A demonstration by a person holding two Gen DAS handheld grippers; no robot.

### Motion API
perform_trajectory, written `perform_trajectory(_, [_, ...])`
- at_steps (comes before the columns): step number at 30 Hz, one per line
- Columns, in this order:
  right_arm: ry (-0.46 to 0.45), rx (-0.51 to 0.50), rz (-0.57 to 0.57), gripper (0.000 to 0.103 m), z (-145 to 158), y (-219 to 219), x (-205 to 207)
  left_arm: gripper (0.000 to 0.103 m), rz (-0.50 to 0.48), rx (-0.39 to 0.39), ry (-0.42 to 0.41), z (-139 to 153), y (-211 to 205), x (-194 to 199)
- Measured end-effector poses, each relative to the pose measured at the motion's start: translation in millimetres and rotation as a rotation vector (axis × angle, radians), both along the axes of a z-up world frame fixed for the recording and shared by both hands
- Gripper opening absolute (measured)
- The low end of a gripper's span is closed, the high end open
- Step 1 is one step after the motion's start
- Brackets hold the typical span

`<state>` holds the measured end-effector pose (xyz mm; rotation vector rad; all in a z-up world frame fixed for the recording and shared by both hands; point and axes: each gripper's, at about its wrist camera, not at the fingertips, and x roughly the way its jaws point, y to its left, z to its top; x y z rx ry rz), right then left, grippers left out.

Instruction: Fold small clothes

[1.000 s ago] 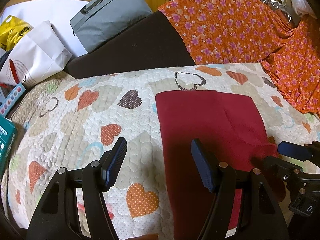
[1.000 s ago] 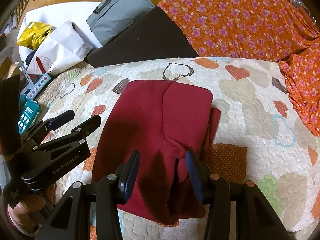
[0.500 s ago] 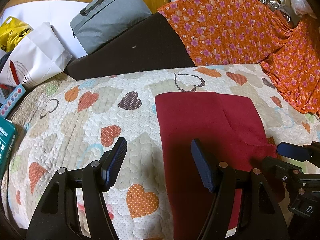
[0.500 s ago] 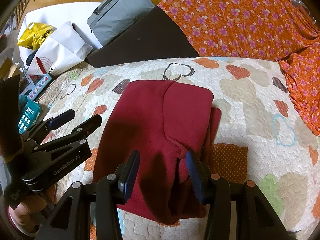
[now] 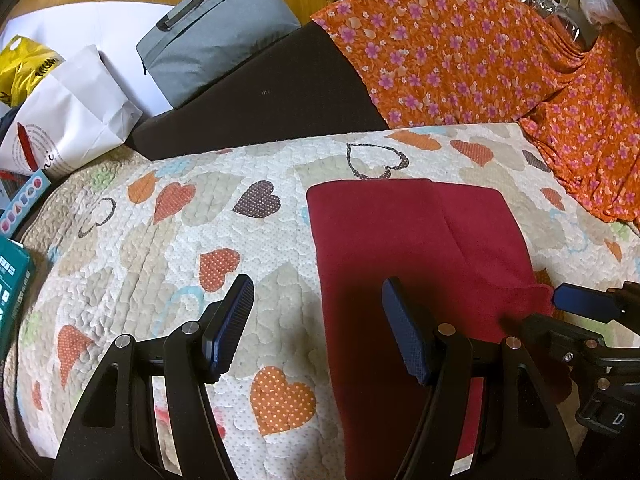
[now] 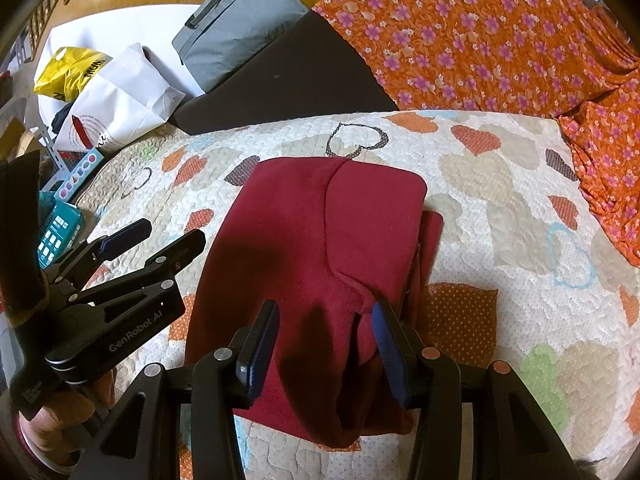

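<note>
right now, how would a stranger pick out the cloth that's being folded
Start at the heart-patterned quilt covering the bed. On its middle lies a dark red cloth, partly folded over itself. It is the only plain, single-coloured fabric there; the orange sheet behind is flowered.

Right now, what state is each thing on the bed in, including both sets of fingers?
Red garment: partly folded, flat on quilt.
Left gripper: fingers open, holding nothing.
Right gripper: fingers open over garment's near edge.
Grey bag: closed, propped behind the bed.

left hand-held gripper [image 5: 316, 326] gapes over quilt [image 5: 160, 240]; red garment [image 5: 400, 248] beside
</note>
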<state>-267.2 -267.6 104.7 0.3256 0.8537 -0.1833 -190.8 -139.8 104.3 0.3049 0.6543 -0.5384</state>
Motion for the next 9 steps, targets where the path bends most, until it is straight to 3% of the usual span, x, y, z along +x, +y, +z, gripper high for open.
perform_trajectory(9, [0.001, 0.0, 0.002, 0.047, -0.2, -0.2, 0.0, 0.067, -0.011, 0.0, -0.019, 1.1, -0.3, 0.1])
